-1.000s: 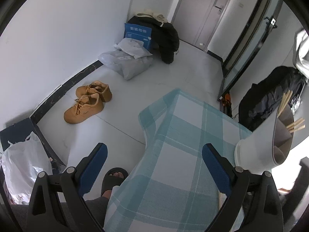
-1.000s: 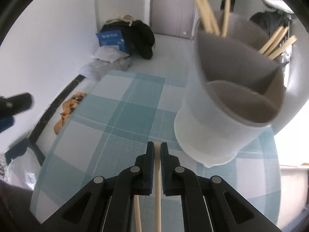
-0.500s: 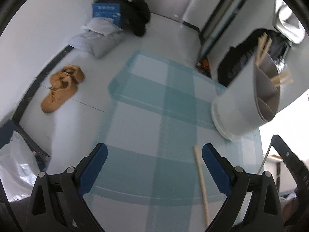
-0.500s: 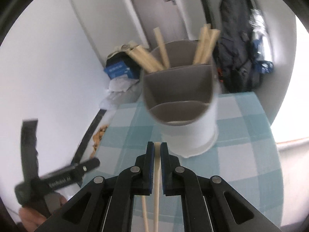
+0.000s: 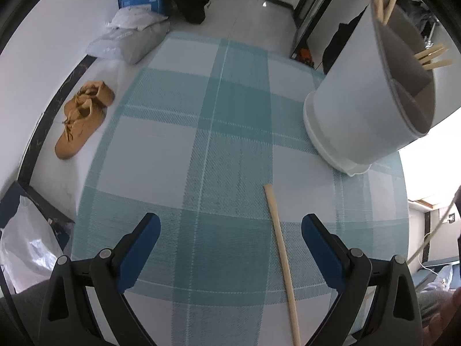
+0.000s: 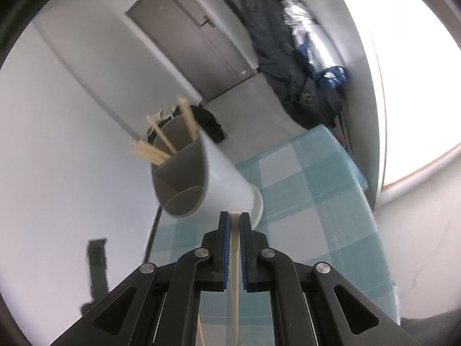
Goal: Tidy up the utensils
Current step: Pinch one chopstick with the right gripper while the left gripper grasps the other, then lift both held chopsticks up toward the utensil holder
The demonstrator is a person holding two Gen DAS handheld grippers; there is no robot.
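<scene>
The right gripper (image 6: 234, 248) is clamped on a chopstick (image 6: 234, 259), carried in the air just short of the holder (image 6: 219, 184) standing on the checked desk (image 6: 317, 201), where other chopsticks already stand. The left gripper (image 5: 230, 248), jaws wide and empty, hangs over a second chopstick (image 5: 281, 256) lying on the desk. By the look of it, the held stick goes in next: tip it upright over a compartment, then let go.

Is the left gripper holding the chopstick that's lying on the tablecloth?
No, the left gripper is open and the chopstick lies loose between its fingers.
</scene>
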